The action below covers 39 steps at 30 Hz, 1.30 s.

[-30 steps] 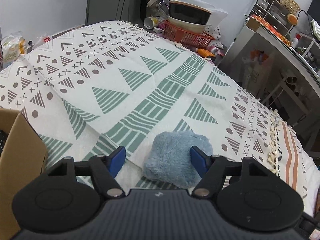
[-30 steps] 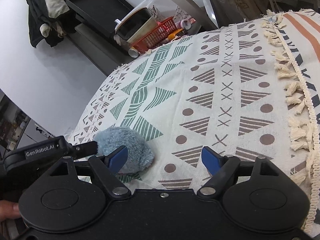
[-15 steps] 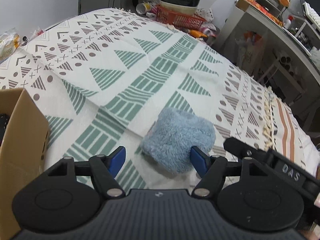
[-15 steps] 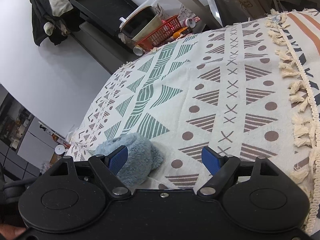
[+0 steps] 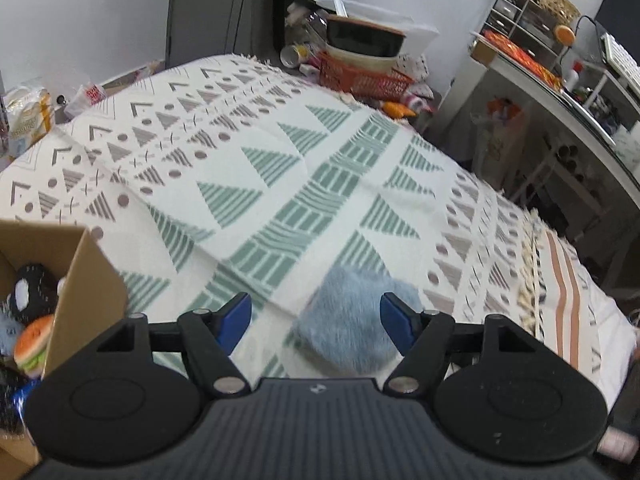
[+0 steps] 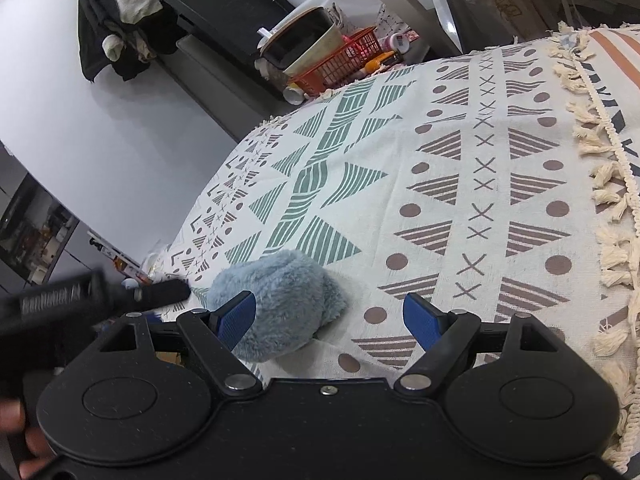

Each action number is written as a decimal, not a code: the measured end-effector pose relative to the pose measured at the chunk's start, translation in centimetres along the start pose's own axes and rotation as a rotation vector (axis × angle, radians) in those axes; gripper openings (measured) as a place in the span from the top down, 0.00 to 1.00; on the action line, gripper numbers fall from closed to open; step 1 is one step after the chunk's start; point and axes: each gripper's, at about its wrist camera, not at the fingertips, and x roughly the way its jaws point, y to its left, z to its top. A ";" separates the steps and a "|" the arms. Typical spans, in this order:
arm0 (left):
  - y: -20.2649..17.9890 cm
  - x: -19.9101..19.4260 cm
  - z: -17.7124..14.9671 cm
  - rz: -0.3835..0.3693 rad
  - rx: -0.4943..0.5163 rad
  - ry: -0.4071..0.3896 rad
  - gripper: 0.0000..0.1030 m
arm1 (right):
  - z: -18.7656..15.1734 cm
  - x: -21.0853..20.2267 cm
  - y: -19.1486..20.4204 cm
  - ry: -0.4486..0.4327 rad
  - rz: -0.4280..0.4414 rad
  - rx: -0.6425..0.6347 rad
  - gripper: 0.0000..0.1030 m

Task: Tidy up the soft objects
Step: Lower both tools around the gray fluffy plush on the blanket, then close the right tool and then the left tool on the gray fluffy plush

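Note:
A fluffy light-blue soft toy [image 5: 349, 320] lies on the patterned blanket [image 5: 280, 184]. My left gripper [image 5: 316, 320] is open, and the toy sits just ahead of its right finger without being held. In the right wrist view the same toy [image 6: 280, 300] rests against the inner side of the left finger of my open right gripper [image 6: 330, 316]. The left gripper's body [image 6: 80, 300] shows blurred at that view's left edge. A cardboard box [image 5: 86, 280] at the left holds several soft toys, among them a burger-shaped one [image 5: 34, 340].
An orange basket [image 5: 360, 76] stacked with bowls stands beyond the blanket's far edge. A white desk with shelves [image 5: 560, 92] runs along the right. The blanket's tasselled fringe [image 6: 604, 208] marks its right side. Snack bags [image 5: 28, 120] lie at the far left.
The left gripper has swung left, bringing the box's inside into its view; the blue toy now lies closer to its right finger. The right gripper has come nearer the toy.

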 end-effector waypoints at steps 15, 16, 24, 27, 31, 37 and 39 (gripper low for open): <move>0.5 4.4 0.6 0.025 -0.044 0.026 0.32 | 0.0 1.0 -0.6 0.025 0.024 0.024 0.23; 0.5 4.4 0.4 0.025 -0.040 0.027 0.32 | 0.0 1.0 -0.6 0.025 0.026 0.026 0.23; 0.7 3.7 -1.9 0.005 -0.033 0.055 0.32 | 0.2 0.7 -1.0 0.012 0.051 0.067 0.23; 1.2 3.4 -3.2 0.006 -0.044 0.074 0.32 | 0.2 0.8 -0.8 0.009 0.065 0.075 0.23; 1.8 3.5 -4.7 0.013 -0.066 0.113 0.33 | 0.4 1.6 0.1 0.015 0.078 0.051 0.28; 2.6 2.7 -5.2 0.011 -0.083 0.137 0.38 | 0.0 2.4 0.6 0.042 0.080 0.030 0.38; 2.9 2.2 -5.1 0.006 -0.089 0.130 0.38 | -0.2 2.6 0.7 0.053 0.077 0.021 0.39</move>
